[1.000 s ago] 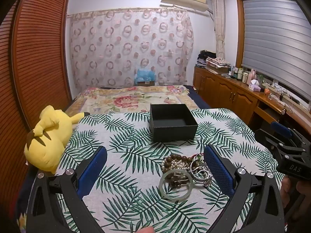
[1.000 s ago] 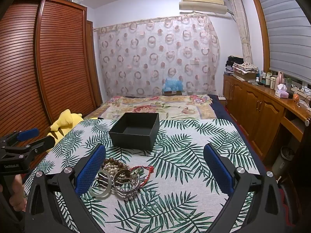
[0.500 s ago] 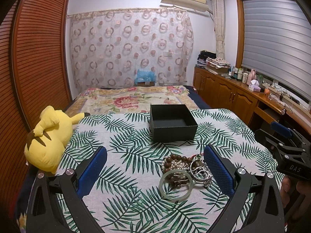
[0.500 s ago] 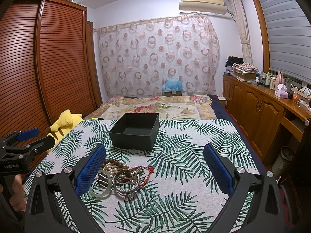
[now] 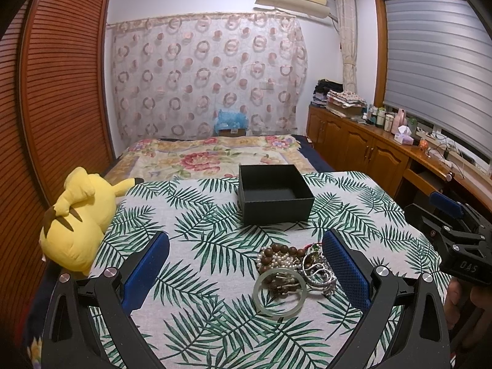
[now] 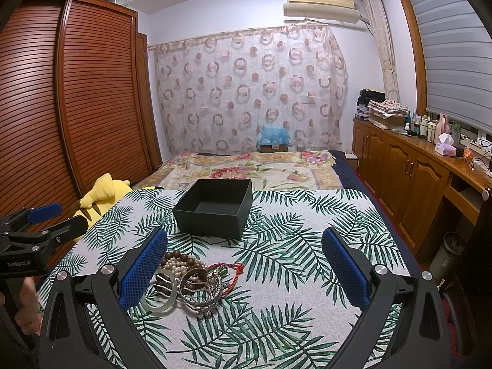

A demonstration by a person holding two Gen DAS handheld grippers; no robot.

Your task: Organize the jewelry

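Note:
A pile of jewelry [image 5: 295, 269] lies on the palm-leaf cloth [image 5: 200, 246]: a pale green bangle [image 5: 279, 292], brown bead and pearl bracelets, silver pieces and a red cord. An empty black box [image 5: 273, 195] stands open behind it. My left gripper [image 5: 246, 272] is open and empty, the pile by its right finger. My right gripper [image 6: 244, 273] is open and empty, the pile [image 6: 190, 283] by its left finger, the box [image 6: 215, 209] beyond. Each gripper shows at the edge of the other's view.
A yellow plush toy [image 5: 77, 215] lies at the cloth's left edge. A bed with a floral blanket [image 5: 215, 153] is behind. Wooden cabinets [image 6: 409, 178] with bottles run along the right; a slatted wardrobe [image 6: 61, 107] stands left.

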